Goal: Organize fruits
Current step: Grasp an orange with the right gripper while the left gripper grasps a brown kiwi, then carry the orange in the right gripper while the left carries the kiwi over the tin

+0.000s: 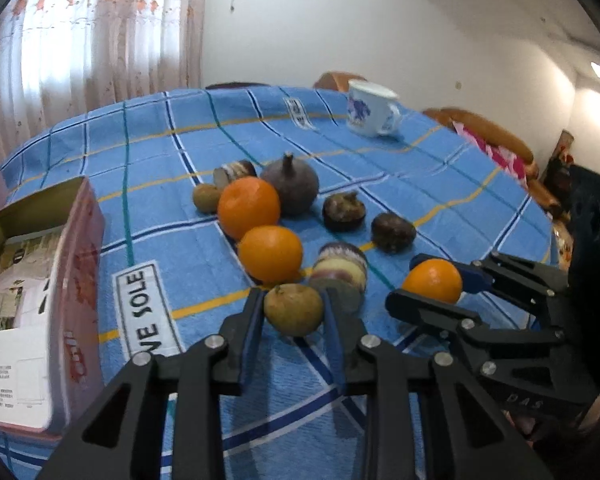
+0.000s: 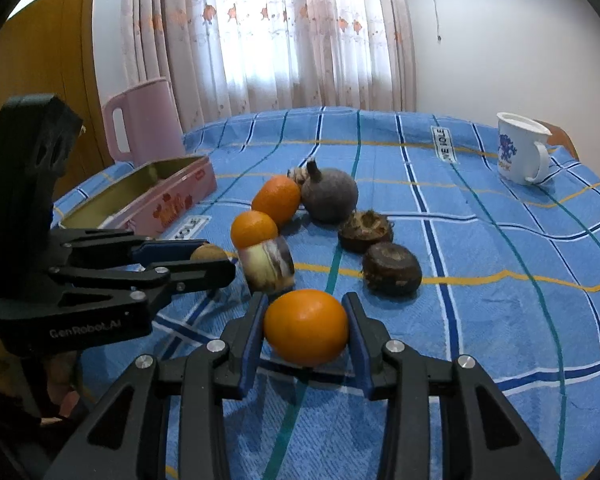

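On the blue cloth [image 1: 420, 184], left gripper [image 1: 294, 312] clamps a brown fruit [image 1: 294, 310]; right gripper [image 2: 306, 330] an orange [image 2: 306, 326]

**Blue checks, orange fruit**

The tablecloth [image 2: 500, 240] is sky blue, crossed by white, navy, teal and yellow lines. On it lie three bright oranges [image 2: 306, 326], an olive-brown fruit [image 1: 294, 309] and dark brown husky ones [image 2: 392, 268]. At ten o'clock sits a pink tin [image 2: 168, 196] with red print and a gold inside; at two o'clock a white mug [image 2: 520, 148] with a blue motif.
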A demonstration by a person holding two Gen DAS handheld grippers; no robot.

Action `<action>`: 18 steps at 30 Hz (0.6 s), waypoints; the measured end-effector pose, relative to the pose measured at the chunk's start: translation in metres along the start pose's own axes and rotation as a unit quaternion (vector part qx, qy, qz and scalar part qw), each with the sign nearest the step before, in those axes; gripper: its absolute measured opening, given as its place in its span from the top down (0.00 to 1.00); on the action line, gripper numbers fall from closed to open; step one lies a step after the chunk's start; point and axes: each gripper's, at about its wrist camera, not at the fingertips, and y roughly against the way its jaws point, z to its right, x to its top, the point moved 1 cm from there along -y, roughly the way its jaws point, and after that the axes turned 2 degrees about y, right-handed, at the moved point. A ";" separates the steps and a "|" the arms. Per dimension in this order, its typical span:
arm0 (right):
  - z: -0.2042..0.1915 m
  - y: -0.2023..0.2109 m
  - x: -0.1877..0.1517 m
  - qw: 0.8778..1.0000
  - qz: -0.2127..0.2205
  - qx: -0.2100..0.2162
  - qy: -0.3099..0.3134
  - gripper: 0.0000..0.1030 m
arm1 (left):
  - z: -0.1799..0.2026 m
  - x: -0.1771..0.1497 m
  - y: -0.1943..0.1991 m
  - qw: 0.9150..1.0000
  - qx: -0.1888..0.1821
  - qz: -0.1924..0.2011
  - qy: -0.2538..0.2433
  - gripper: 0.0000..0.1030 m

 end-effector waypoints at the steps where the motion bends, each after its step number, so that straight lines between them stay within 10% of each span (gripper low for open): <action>1: -0.001 0.001 0.001 1.000 0.003 0.001 0.000 0.61 | -0.002 0.000 0.003 1.000 0.006 0.007 0.001 0.70; 18: -0.047 -0.003 0.062 0.995 0.048 0.075 0.044 0.61 | -0.043 0.014 0.061 0.991 0.085 0.101 0.026 0.70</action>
